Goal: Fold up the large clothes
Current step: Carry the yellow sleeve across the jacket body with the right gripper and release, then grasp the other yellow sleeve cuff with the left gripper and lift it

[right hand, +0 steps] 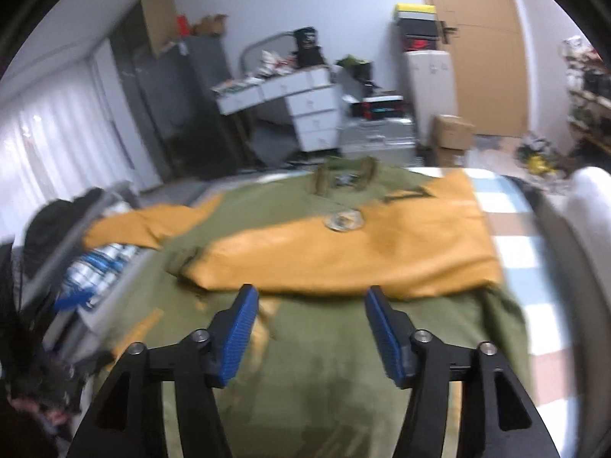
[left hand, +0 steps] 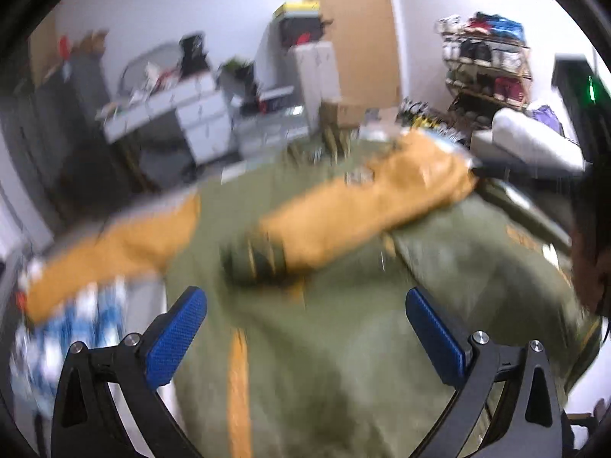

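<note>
— So, how do the grippers stand?
— Both apart, nothing between the blue pads. The right gripper hangs over the olive jacket; the left gripper likewise.
— And the jacket?
— Spread flat below and ahead of the tools. One orange sleeve lies folded across its chest just beyond the right tips; the other sleeve stretches out far left, toward the bed's edge.
</note>
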### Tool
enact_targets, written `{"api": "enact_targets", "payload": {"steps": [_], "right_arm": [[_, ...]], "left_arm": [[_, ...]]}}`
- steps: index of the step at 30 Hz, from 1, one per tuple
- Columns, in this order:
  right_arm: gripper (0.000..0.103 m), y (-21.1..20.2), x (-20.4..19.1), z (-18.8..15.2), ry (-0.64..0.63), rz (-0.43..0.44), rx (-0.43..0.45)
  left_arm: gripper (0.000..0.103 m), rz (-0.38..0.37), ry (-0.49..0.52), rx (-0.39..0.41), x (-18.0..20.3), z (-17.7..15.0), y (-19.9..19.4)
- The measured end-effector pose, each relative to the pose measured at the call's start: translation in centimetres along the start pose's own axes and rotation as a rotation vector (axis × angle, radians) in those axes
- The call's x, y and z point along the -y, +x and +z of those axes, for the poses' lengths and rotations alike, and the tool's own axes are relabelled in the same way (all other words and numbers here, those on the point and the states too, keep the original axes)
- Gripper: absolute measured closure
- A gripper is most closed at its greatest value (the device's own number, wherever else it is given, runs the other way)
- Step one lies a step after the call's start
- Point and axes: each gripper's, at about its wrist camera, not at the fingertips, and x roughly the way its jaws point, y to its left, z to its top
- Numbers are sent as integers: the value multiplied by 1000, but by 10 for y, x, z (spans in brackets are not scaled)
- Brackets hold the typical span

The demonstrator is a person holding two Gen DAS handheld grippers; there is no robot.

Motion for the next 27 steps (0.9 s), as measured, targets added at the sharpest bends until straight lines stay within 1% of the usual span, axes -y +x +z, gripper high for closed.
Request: {"api": "enact_targets", "payload": {"steps": [1, 2, 3, 4, 6, 8, 9, 10, 11, 12, 13, 14, 15, 16, 18, 20, 21, 23, 24, 25, 26, 27], "right_arm": [[36, 7, 3, 2, 17, 0, 9], [36, 14, 7, 3, 36, 6, 13], [35, 22, 13, 2, 66, 22, 18], [35, 31, 22, 0, 99, 36, 20], [34, 44, 36, -10, 157, 62, 8], [34, 55, 50, -22, 205, 98, 4], [33, 58, 55, -27, 227, 121, 8], [33, 60, 63, -34, 263, 157, 15], [33, 62, 70, -40, 301, 181, 24], [33, 62, 76, -42, 331, 201, 28], [33, 62, 81, -42, 363, 236, 36], [32, 59, 84, -43, 377, 258, 59], [25, 56, 85, -42, 381, 263, 76], [20, 54, 85, -43, 381, 261, 91], [19, 53, 83, -42, 369, 263, 97], [19, 54, 80, -40, 356, 269, 93], [19, 55, 79, -41, 353, 265, 93], [19, 54, 80, -42, 353, 271, 100], [19, 52, 81, -42, 355, 271, 104], [19, 54, 83, -42, 358, 269, 105], [19, 54, 84, -42, 363, 269, 105], [19, 54, 84, -41, 366, 269, 105]], "left_arm": [[1, 6, 4, 26, -2, 10, 5], [1, 5, 2, 41, -2, 27, 19], [1, 1, 7, 20, 1, 40, 39], [1, -25, 22, -18, 5, 48, 62], [1, -119, 29, -100, 14, 56, 106], [1, -160, 0, -219, 13, 57, 159], [1, -201, -30, -273, 12, 53, 182], [1, -219, -61, -326, 10, 47, 202], [1, -214, -77, -374, 9, 40, 219], [2, -200, -78, -414, 10, 32, 232], [2, -202, -78, -457, 12, 22, 245], [1, -207, -78, -461, 13, 14, 251], [1, -191, -59, -441, 16, 13, 251], [1, -178, -55, -442, 18, 13, 251], [1, -169, -66, -448, 19, 14, 252], [1, -142, -65, -453, 21, 18, 248], [2, -131, -65, -433, 24, 22, 242], [2, -113, -60, -347, 29, 28, 218], [2, -98, -50, -324, 31, 27, 214], [2, -83, -37, -344, 32, 25, 219], [1, -73, -27, -387, 32, 17, 229], [1, -86, -29, -412, 31, 10, 238]]}}
